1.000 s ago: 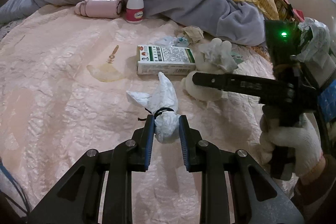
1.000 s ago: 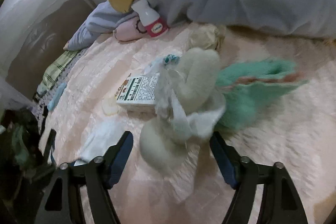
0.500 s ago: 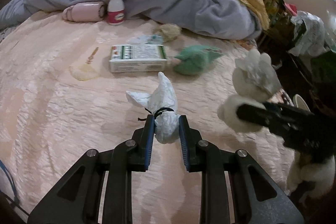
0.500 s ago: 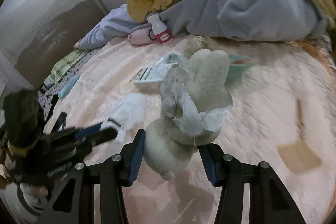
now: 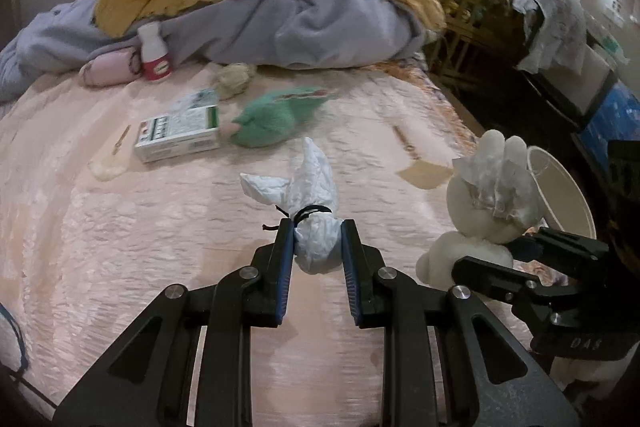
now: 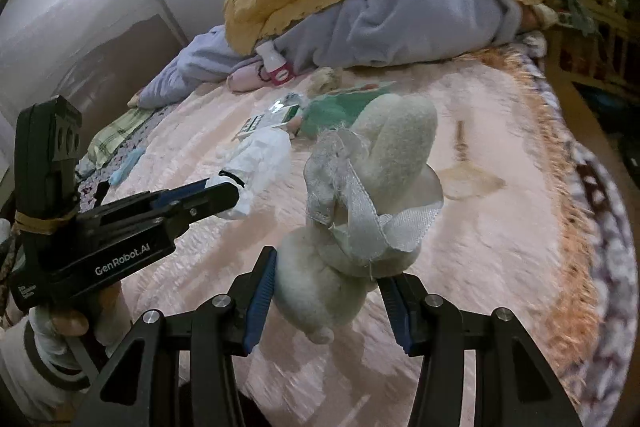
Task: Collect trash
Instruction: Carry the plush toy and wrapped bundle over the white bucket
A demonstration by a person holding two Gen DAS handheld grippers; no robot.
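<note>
My left gripper (image 5: 316, 243) is shut on a small pale-blue tied plastic bag (image 5: 314, 199), held up above the pink bedspread (image 5: 120, 247). My right gripper (image 6: 328, 287) is shut on a cream plush toy with a silver ribbon (image 6: 360, 203); the same toy (image 5: 484, 199) shows at the right of the left wrist view, near a white bin (image 5: 560, 191) beside the bed. On the bed lie a green-and-white box (image 5: 178, 133), a green crumpled thing (image 5: 276, 115), a beige wad (image 5: 234, 81) and a white bottle with a red label (image 5: 154, 53).
Grey and yellow blankets (image 5: 280, 7) are piled at the head of the bed. A pink pouch (image 5: 108, 71) lies by the bottle. Two flat tan pieces (image 5: 424, 173) (image 5: 106, 167) rest on the spread. Wooden furniture (image 5: 460, 27) and a draped box (image 5: 560, 39) stand at the right.
Both grippers have swung right toward the bed's edge with their loads. The plush toy was lifted off the bed, uncovering the green thing. The white bin has come into view.
</note>
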